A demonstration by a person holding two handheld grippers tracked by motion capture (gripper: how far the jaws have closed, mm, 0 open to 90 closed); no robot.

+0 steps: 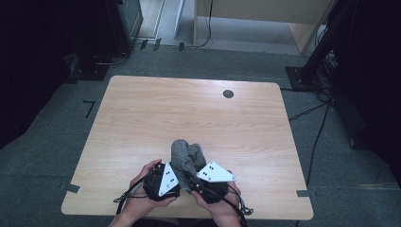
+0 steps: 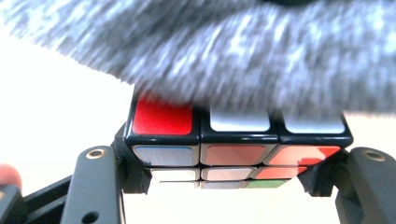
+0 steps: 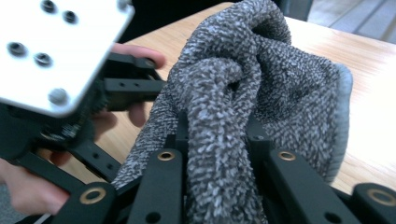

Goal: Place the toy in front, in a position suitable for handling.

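Black jaws of the right claw (image 3: pixel 219 154) pinch a fold of soft, limp grey cloth (image 3: pixel 261 88), draped over the cube (image 2: pixel 233 149) clamped in the left claw (image 2: pixel 233 186) above the counter (image 1: pixel 142 109). Cube is rigid, slick; grip flat faces.

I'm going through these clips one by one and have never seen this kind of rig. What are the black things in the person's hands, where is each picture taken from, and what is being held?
A person at a wooden table holds hand-operated tongs in each hand. The high view looks down from above: the left tongs and right tongs meet at a grey cloth. The other two pictures come from cameras riding on each tool, looking along its black jaws. The left one shows a colour puzzle cube clamped between the jaws, with the cloth draped over it. The right one shows its jaws pinching a fold of the cloth.
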